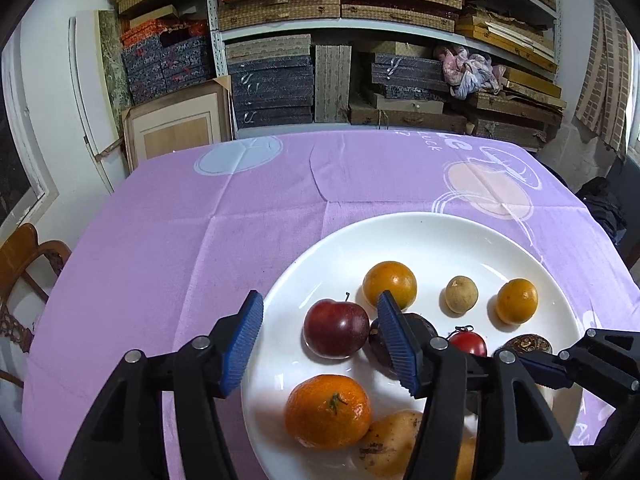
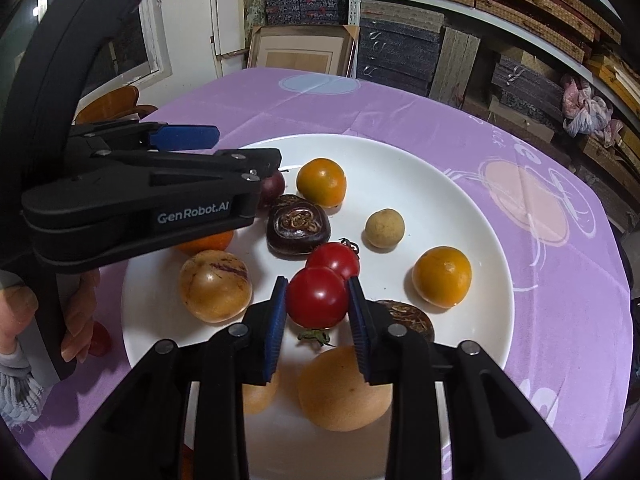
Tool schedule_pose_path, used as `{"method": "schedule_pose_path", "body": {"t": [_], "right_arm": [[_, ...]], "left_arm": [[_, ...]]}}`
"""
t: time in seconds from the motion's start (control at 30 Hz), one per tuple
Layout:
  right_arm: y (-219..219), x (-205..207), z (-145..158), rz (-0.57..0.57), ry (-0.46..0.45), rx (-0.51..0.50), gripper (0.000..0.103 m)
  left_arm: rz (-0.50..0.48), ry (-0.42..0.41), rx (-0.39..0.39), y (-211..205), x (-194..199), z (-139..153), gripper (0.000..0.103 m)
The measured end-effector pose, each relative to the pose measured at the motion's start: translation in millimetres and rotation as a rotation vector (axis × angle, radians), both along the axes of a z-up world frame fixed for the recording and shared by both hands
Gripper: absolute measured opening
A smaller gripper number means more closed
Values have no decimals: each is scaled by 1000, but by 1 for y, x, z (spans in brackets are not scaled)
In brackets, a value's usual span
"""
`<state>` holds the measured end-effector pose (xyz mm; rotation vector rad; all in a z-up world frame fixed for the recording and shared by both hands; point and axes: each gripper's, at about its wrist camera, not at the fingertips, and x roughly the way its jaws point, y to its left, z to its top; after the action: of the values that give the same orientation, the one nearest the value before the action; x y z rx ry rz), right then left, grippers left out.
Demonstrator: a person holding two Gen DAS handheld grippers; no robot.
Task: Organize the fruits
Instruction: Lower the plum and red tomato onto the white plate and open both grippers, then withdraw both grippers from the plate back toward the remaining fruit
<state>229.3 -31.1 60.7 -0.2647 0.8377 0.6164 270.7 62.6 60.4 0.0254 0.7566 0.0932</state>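
A white plate (image 1: 420, 240) (image 2: 460, 208) on the purple tablecloth holds several fruits. My left gripper (image 1: 324, 344) is open above the plate's left side, its jaws either side of a dark red apple (image 1: 336, 328), with a tangerine (image 1: 328, 412) below it. My right gripper (image 2: 318, 320) is shut on a red tomato (image 2: 316, 298), held just above the plate; a second tomato (image 2: 334, 258) lies behind it. Oranges (image 2: 321, 182) (image 2: 441, 276), a dark passion fruit (image 2: 298, 226) and a small tan longan (image 2: 385, 228) lie around. The left gripper's body (image 2: 140, 204) crosses the right wrist view.
A pale yellow streaked melon (image 2: 214, 284) and a peach-coloured fruit (image 2: 344, 388) sit at the plate's near side. Another dark fruit (image 2: 408, 316) lies under the right finger. A wooden chair (image 1: 28, 264) stands at the table's left. Shelves of boxes (image 1: 360, 40) fill the back wall.
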Motion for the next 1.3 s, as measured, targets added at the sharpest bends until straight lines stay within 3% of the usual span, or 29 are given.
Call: {"method": "schedule_pose_path", "body": {"t": [0.1,0.17,0.27,0.53,0.63,0.77,0.93,1.0,1.1,1.3], "right_arm": [[-6,-3,4,-8,-3,19,33],[-12,-6,9,-15,-6,35,33],[-24,-17,19,-28,-22,56,40],[-73,-71,38,-73,-59,119,51],[-94,-104,37,-100,-73,145,70],[-117,-147,26,-141,-96,155,86],[-152,-182,-1,-236,-103,222,95],[-163,-182,-7,-264,-51,268,97],[-180,-180,-11,-318,-29,338,97],[-192,-171,-24,-365,58,365,99]], "left_arm": [[-8,-18,15,-4,-8,7,62],[-7,-38,26,-7,-15,12,69],[2,-69,41,-9,-28,22,71],[13,-91,51,-8,-76,36,75],[20,-86,35,-2,-103,35,75],[60,-73,-12,16,-151,24,94],[83,-6,-57,32,-208,-3,96],[94,14,-69,35,-221,-14,97],[101,38,-88,39,-225,-26,97],[76,70,-79,28,-206,-32,97]]}}
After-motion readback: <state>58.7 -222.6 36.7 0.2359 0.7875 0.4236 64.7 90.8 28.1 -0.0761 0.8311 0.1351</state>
